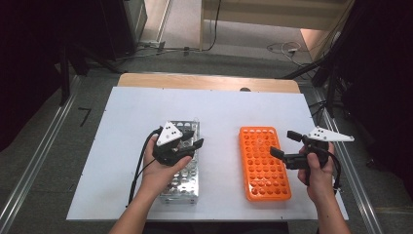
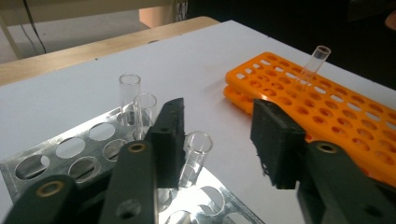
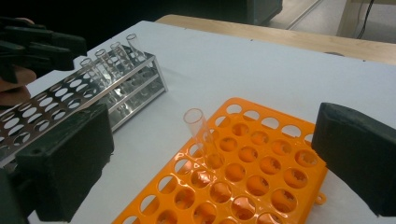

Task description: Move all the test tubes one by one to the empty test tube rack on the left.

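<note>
Between the left gripper (image 2: 219, 144)'s spread black jaws stands a clear glass test tube (image 2: 195, 156), upright in the perforated silver metal rack (image 2: 70, 149); it sits just beside the left-hand jaw, touching neither so far as I can tell. Two more clear tubes (image 2: 135, 100) stand in the rack's far holes. From the high view, this gripper hovers over the far half of the metal rack, left of table centre.

Right gripper (image 3: 210, 154): jaws wide apart, empty. Between and beyond them a single clear tube (image 3: 201, 137) leans slightly in a hole near the far end of the orange plastic rack (image 3: 261, 182). The orange rack lies right of centre on the white tabletop (image 1: 219, 107), well apart from the metal one. Right hand (image 1: 319, 173) holds its gripper at the orange rack's right edge.
</note>
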The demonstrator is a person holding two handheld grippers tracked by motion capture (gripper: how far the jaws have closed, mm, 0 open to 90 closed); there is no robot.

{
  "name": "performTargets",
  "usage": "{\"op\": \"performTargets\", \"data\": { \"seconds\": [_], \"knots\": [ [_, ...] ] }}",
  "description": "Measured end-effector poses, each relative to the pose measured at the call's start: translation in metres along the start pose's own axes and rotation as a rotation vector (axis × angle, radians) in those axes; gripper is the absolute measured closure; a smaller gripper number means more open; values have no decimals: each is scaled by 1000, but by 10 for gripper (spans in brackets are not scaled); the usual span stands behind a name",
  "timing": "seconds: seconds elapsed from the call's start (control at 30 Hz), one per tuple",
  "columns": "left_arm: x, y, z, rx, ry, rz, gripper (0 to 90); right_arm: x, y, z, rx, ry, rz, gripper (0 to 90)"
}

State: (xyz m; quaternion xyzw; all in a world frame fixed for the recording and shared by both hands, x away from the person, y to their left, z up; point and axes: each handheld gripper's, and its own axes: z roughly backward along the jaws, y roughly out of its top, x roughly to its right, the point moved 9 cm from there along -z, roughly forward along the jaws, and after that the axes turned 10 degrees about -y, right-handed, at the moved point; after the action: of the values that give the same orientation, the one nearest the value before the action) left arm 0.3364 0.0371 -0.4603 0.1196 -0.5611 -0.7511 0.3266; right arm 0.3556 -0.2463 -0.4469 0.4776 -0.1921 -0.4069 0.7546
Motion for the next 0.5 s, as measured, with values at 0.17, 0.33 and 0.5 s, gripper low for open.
{"op": "performTargets", "data": {
  "seconds": [0.17, 0.33, 0.5],
  "knots": [
    [8, 5, 8, 21, -25, 6, 340, -5, -4, -11, -29, 2, 10, 38],
    [14, 6, 17, 26, -36, 6, 231, -10, -17, -29, -89, -7, 35, 189],
    [16, 6, 23, 34, -28, 23, 142, -9, -28, -44, -139, -33, 31, 399]
  ]
}}
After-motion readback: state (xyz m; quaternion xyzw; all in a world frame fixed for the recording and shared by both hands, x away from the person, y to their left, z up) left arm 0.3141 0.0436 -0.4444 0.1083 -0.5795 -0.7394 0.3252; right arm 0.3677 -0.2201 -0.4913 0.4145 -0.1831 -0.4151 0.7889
